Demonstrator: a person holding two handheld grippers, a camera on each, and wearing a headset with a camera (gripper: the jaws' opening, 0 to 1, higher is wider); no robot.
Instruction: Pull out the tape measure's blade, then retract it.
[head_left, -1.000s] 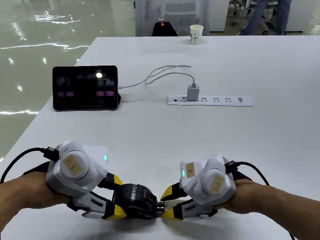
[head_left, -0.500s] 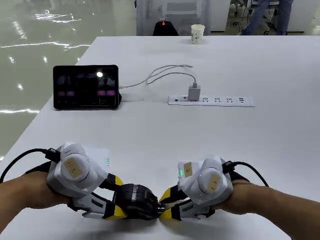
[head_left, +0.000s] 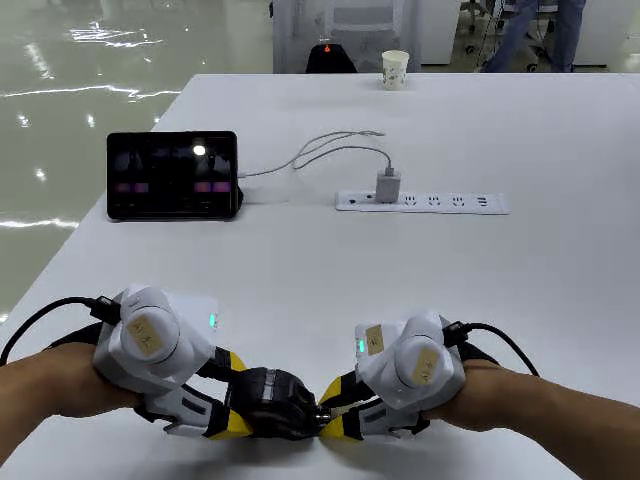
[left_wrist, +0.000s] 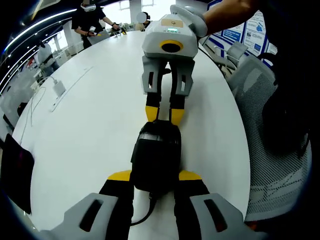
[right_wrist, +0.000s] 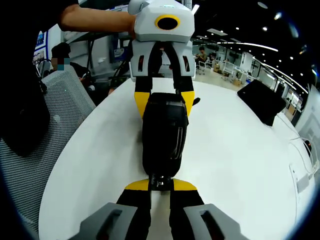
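Starting rather than finishing is how the job is looking. The tape measure (head_left: 272, 403) is lying at the near edge of the white desk (head_left: 420, 270), between the two grippers, and no length of blade is showing outside the case. The left gripper (head_left: 234, 393) is clamping the case from the left, its jaws closed against the two broad sides. The right gripper (head_left: 333, 408) is meeting it from the right, its jaws pinched together on the small end hook (right_wrist: 160, 182) at the mouth of the case. By my reading the grip is set but the pull is not yet begun, so both the drawing out and the retracting are still waiting to be done.

The case is showing as a rounded black block with a ribbed, rubbery-looking panel along its edge, while the hook is glinting like bare metal. Both grippers are wearing glossy white plastic housings, with black fingers ending in yellow tips. The desk is looking smooth and matt. Farther off, a black tablet (head_left: 172, 175) is standing to the left, a white power strip (head_left: 420, 201) is lying near the middle, and a paper cup (head_left: 394, 68) is sitting at the far edge.
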